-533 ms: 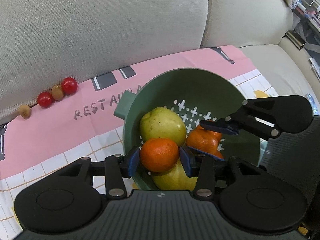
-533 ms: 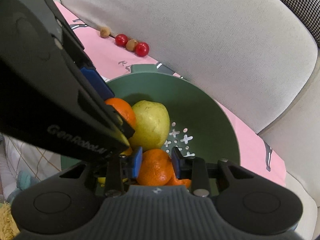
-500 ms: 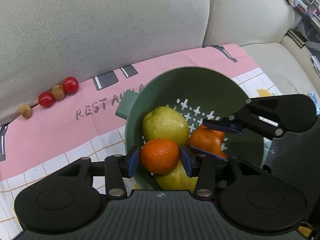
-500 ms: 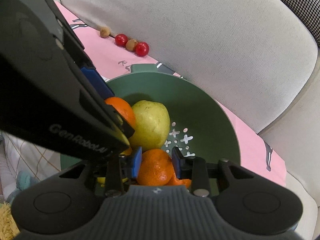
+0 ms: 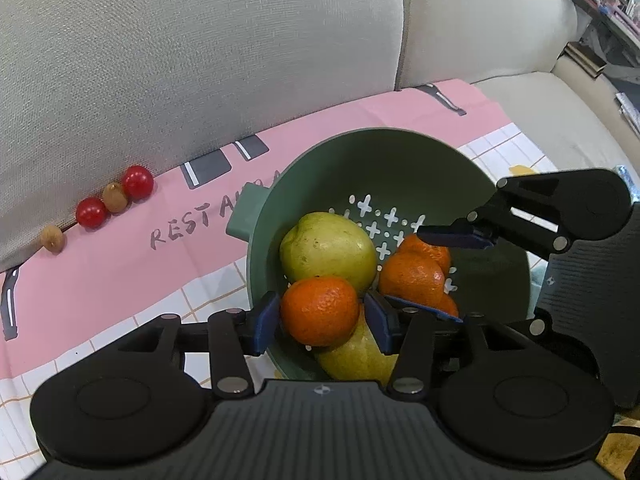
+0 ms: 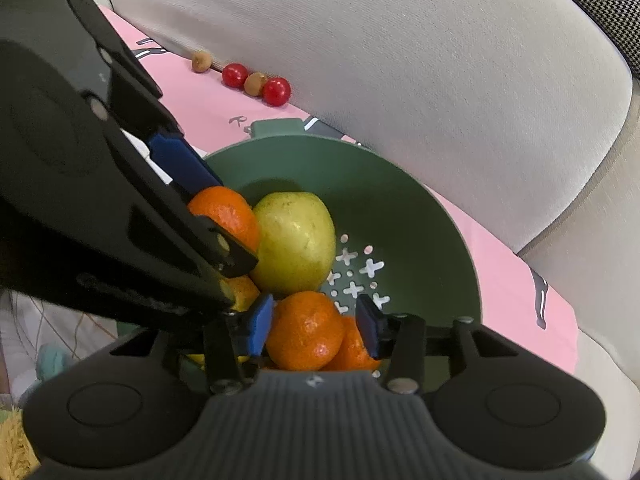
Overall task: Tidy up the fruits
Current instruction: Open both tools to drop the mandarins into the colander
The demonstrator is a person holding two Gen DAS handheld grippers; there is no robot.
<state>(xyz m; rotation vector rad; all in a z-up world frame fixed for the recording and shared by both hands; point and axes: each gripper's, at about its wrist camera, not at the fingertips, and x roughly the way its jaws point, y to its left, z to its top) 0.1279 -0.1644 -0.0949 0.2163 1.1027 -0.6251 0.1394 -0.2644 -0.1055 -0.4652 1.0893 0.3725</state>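
A green colander bowl (image 5: 404, 168) sits on a pink cloth and holds a yellow-green pear (image 5: 326, 246), a second pear (image 5: 356, 360) below it, and mandarins (image 5: 414, 272). My left gripper (image 5: 320, 316) is shut on one mandarin (image 5: 318, 308) over the bowl's near rim. My right gripper (image 6: 314, 328) has its jaws spread around another mandarin (image 6: 304, 330) inside the bowl (image 6: 400, 208), with gaps on both sides. The right gripper shows in the left wrist view (image 5: 444, 276), and the left gripper's fingers (image 6: 180, 160) show in the right wrist view.
Two red cherry tomatoes (image 5: 138, 182) and two small brown fruits (image 5: 115, 197) lie in a row on the pink cloth (image 5: 100, 280) against the grey sofa back (image 5: 200, 60). They also show in the right wrist view (image 6: 276, 91). Sofa seat cushion (image 5: 560, 120) lies to the right.
My right gripper's jaws have opened wider around its mandarin. My left gripper still holds its mandarin in much the same place.
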